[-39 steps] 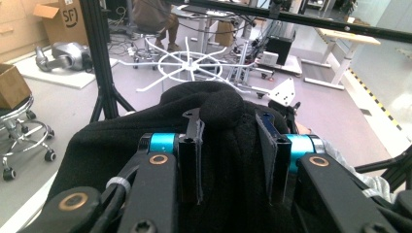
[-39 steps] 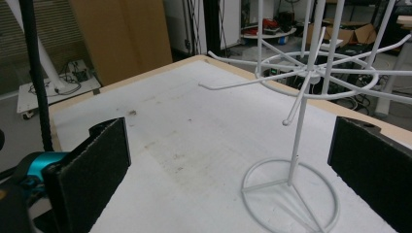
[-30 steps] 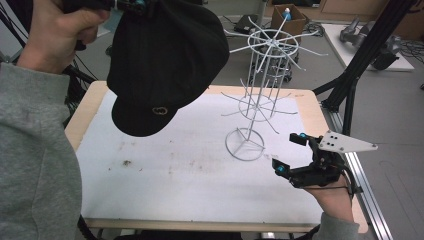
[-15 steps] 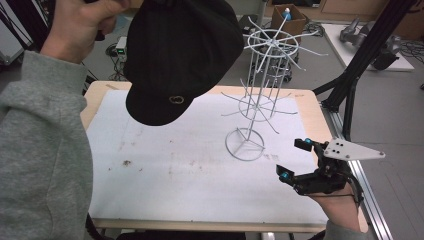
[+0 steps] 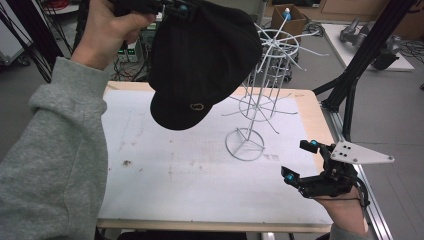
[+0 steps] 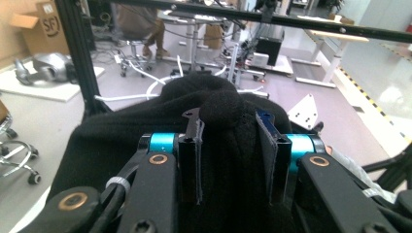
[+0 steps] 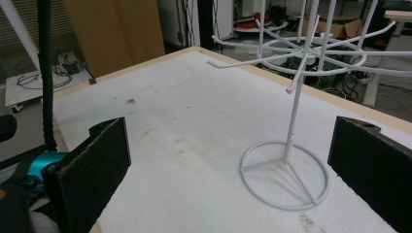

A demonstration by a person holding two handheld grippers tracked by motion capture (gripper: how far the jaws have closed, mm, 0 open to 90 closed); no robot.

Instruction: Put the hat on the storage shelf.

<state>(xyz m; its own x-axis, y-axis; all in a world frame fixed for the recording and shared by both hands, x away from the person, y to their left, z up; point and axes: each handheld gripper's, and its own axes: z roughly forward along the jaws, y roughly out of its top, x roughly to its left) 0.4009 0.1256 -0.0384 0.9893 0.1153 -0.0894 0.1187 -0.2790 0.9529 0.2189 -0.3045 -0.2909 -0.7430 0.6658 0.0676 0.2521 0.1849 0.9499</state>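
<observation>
Aloft, black cap (image 5: 202,60) pinched in left tool (image 6: 228,160), beside rack (image 5: 260,95)

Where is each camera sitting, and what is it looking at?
High view: above the table, looking down; grey sleeve, both hands, left gripper holding a black cap, open right gripper.
Left gripper view: riding the left gripper, jaws pinching the cap.
Right gripper view: riding the right gripper, looking across the table at the white wire rack.
High and right views share the rack.
</observation>
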